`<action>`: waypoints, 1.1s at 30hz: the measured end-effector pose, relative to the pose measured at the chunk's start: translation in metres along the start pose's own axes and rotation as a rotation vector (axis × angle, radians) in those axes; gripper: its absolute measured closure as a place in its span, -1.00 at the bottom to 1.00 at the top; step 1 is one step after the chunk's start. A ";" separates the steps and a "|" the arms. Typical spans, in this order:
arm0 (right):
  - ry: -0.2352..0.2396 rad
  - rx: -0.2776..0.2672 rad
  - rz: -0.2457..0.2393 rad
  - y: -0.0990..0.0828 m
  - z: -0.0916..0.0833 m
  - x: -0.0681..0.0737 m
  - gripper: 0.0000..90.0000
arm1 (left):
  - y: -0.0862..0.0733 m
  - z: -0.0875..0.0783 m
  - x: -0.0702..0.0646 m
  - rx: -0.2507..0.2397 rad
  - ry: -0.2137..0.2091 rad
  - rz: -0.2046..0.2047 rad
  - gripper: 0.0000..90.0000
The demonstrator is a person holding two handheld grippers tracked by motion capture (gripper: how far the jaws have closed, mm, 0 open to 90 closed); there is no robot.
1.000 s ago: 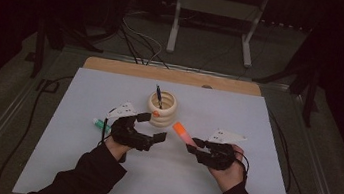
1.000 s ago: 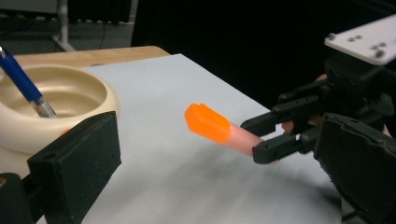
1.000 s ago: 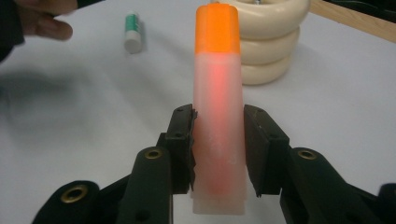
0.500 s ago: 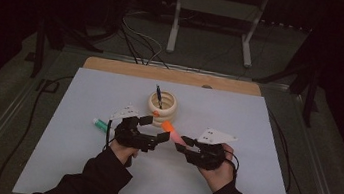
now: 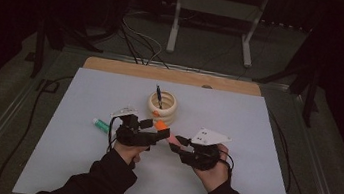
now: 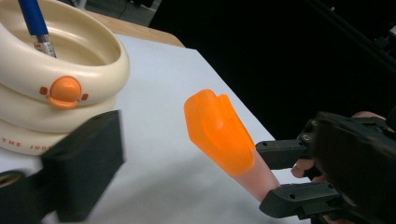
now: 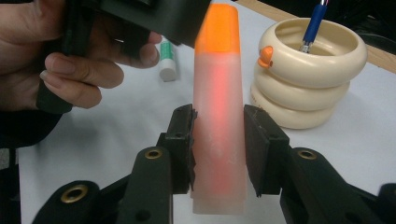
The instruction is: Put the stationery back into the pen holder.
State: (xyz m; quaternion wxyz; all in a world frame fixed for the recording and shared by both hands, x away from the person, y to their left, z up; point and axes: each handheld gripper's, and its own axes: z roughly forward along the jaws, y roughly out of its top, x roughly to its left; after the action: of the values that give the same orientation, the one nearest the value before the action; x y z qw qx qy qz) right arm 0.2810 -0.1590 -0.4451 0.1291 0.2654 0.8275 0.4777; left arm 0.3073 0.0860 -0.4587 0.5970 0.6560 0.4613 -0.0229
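Cream ring holder [image 6: 60, 74] lettered "THE JUD", my right tool [image 7: 218, 135] clamped on orange-capped marker [image 7: 218, 116], now carried left between my left tool's [image 5: 155, 134] parted jaws.

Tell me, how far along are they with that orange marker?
Done: the right gripper is clamped on the orange highlighter, lifted off the table. In hand: the left gripper is open at its orange cap. Left, probably: uncapping. One pen already stands in the cream holder.

Orange-capped highlighter [image 7: 218, 116] — claw-held, off table
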 end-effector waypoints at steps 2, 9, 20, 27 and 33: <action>-0.002 -0.001 -0.001 0.000 0.000 0.000 0.46 | 0.000 0.001 0.000 0.015 -0.008 -0.011 -0.75; 0.006 0.007 -0.007 0.000 0.002 0.002 0.46 | -0.004 0.005 0.001 0.003 0.007 -0.048 -0.28; 0.017 0.014 -0.010 -0.001 0.005 0.003 0.46 | -0.005 0.009 0.004 0.015 -0.029 -0.057 0.33; 0.012 0.011 -0.015 0.000 0.004 0.004 0.46 | -0.003 0.008 -0.001 -0.006 -0.055 -0.049 0.43; -0.007 0.005 -0.039 0.002 0.004 0.006 0.45 | 0.000 0.006 -0.007 -0.013 -0.089 -0.054 0.54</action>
State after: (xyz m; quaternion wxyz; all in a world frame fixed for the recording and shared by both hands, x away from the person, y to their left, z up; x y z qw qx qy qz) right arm 0.2785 -0.1523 -0.4450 0.1407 0.2515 0.8332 0.4720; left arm 0.3070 0.0771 -0.4566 0.6204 0.6377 0.4519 -0.0649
